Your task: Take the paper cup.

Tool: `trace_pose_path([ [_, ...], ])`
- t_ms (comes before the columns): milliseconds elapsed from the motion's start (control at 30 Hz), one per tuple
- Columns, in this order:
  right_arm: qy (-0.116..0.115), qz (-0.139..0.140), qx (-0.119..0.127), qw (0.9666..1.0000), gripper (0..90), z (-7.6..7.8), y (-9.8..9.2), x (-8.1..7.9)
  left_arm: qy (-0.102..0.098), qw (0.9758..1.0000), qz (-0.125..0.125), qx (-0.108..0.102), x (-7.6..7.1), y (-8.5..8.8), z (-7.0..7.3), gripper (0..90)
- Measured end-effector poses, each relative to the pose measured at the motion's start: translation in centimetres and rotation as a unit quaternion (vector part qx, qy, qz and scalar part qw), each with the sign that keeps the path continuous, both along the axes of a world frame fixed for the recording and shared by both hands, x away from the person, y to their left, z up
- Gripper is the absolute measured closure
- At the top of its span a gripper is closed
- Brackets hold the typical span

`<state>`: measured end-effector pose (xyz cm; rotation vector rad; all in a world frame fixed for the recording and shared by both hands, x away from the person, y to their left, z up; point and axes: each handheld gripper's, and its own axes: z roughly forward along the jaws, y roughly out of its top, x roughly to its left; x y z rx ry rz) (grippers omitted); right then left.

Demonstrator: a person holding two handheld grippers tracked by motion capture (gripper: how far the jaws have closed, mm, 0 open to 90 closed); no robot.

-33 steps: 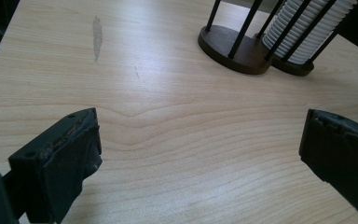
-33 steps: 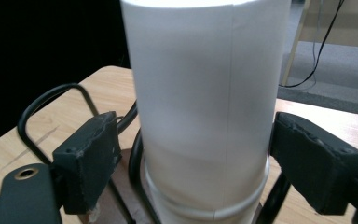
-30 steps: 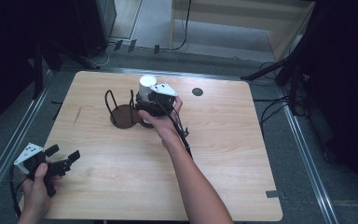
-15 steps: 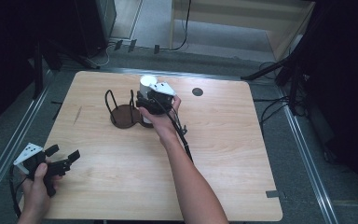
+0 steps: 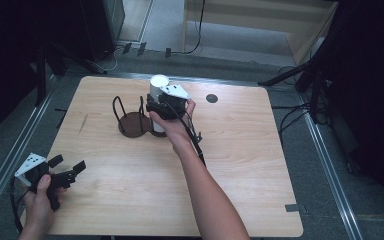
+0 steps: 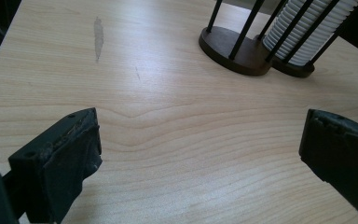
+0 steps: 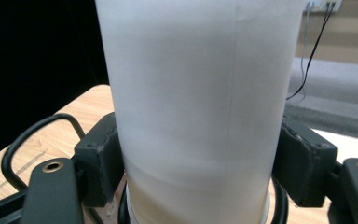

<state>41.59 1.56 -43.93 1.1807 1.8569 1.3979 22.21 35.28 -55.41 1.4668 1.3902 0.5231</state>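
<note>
A white paper cup stands upright at the right side of a dark wire cup rack at the back middle of the table. My right gripper is shut on it, one pad pressed to each side of the cup wall. In the left gripper view the rack's round base is bare, and beside it a stack of ribbed white cups stands between black wires. My left gripper is open, low over the table's front left corner, with nothing between its jaws.
The wooden table has a small dark round mark at the back right and a grey smear at the left. Metal rails and cables run along the floor around it. A cable trails from the right gripper along the forearm.
The right gripper and the cup top have crept slightly upward in the high view. The left gripper has stayed where it was, still open.
</note>
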Motion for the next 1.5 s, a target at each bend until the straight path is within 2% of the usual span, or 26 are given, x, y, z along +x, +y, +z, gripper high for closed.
trace_pose_path([
  [433, -0.037, -0.006, 0.021, 0.9991, 29.3, 2.9, -0.9, -0.9, 0.000, 1.0000, -0.001, -0.001, 0.0, 0.0, 0.0, 0.0],
  [733, -0.049, -0.016, 0.044, 0.9977, 29.7, 4.8, -2.3, -1.7, -0.001, 1.0000, -0.001, 0.000, 0.1, 0.0, 0.0, 0.0],
  [900, -0.051, -0.028, 0.054, 0.9968, 29.8, 5.6, -3.7, -2.0, 0.000, 1.0000, -0.001, 0.003, 0.1, 0.0, 0.0, 0.0],
  [1067, -0.054, -0.038, 0.051, 0.9965, 29.8, 5.7, -5.0, -2.1, 0.001, 1.0000, 0.000, 0.003, 0.1, -0.1, 0.0, 0.0],
  [1400, -0.048, -0.066, 0.046, 0.9956, 29.8, 4.0, -8.8, -2.8, 0.004, 1.0000, 0.005, 0.007, 0.1, -0.1, 0.0, 0.0],
  [1467, -0.048, -0.068, 0.045, 0.9956, 29.8, 3.9, -9.2, -2.8, 0.004, 1.0000, 0.006, 0.006, 0.1, -0.1, 0.0, 0.0],
  [1500, -0.047, -0.073, 0.044, 0.9952, 29.8, 3.5, -9.9, -3.1, 0.005, 0.9999, 0.010, 0.003, 0.1, 0.0, 0.0, 0.0],
])
